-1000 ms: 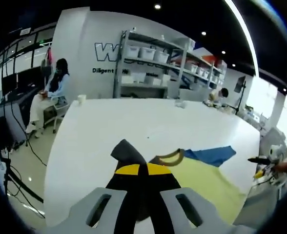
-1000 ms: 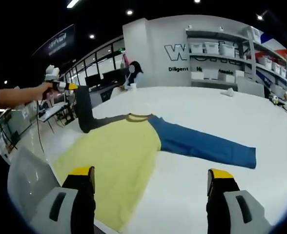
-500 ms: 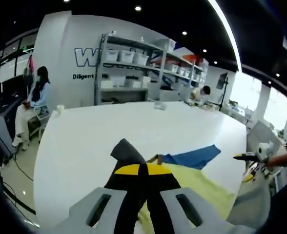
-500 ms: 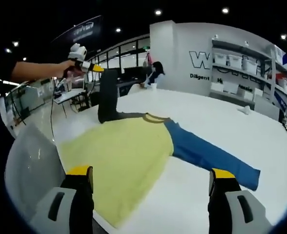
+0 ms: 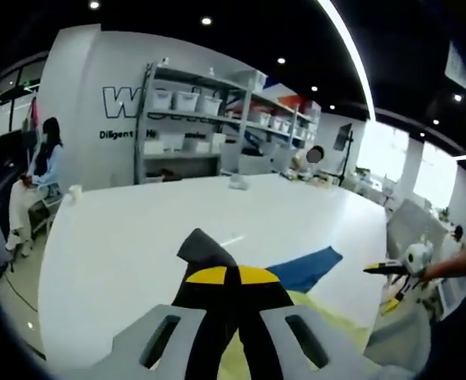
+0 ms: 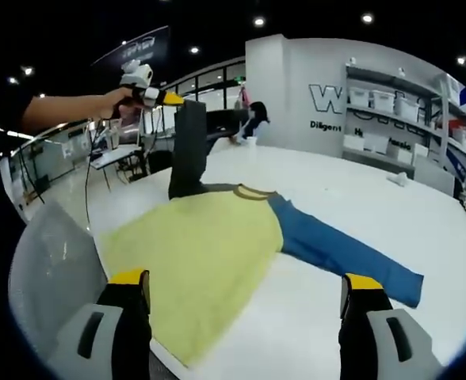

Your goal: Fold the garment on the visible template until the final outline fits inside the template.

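Right gripper view: yellow garment [image 6: 201, 253], blue sleeve [image 6: 340, 252] flat, dark sleeve [image 6: 189, 150] pinched by left gripper [image 6: 173, 99]; right gripper [image 6: 245, 305] open.

Own jaws of the right gripper [image 6: 247, 297] wide apart at the bottom, yellow-tipped, nothing between them. Beyond, a shirt [image 6: 209, 253] flat on a white table [image 6: 360, 206]: yellow body, olive collar, blue sleeve [image 6: 340, 253] stretched out to the right. At upper left, the left gripper [image 6: 158, 95] in a hand [image 6: 118, 99], clamped on the dark sleeve [image 6: 187, 146], which hangs lifted off the table down to the shoulder. Shelves [image 6: 391, 111] with bins against the far wall; a seated person [image 6: 253, 120] behind the table.
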Demonstrator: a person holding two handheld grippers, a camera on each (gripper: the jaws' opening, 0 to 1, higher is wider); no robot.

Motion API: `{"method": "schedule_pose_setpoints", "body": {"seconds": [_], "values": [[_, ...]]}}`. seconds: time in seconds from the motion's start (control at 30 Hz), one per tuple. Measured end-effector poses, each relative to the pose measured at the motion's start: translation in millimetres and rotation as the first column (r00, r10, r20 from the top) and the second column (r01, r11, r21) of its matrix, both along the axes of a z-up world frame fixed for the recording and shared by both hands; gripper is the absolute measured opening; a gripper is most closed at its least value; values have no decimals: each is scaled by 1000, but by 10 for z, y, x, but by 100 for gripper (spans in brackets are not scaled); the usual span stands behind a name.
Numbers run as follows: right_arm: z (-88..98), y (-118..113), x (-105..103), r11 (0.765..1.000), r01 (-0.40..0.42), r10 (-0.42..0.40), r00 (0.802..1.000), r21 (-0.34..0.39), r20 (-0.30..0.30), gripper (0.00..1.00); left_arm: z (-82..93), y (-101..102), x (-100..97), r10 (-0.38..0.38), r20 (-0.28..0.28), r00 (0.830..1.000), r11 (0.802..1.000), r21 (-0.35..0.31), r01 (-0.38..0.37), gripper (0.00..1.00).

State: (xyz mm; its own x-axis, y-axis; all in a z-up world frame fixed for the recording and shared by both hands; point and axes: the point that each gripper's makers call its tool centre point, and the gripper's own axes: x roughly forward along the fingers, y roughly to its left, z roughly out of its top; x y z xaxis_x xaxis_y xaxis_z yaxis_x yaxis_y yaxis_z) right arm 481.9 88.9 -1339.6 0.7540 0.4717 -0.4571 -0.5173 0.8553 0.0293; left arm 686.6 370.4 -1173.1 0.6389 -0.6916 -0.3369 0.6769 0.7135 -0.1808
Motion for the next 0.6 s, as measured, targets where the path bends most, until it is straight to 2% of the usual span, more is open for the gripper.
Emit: {"method": "schedule_pose_setpoints", "body": {"seconds": [0.33, 0.43, 0.6], "values": [[29, 0, -1, 1000, 10, -11, 1000, 11, 7, 99, -189, -335, 10, -37, -45, 998, 999, -4, 37, 1], [35, -20, 7, 1000, 19, -19, 1000, 15, 7, 99, -309, -444, 41, -35, -60, 998, 999, 32, 37, 1], [53, -34, 1, 999, 26, -26, 1000, 24, 7, 99, -404, -569, 73, -35, -73, 997, 998, 42, 39, 1]]}}
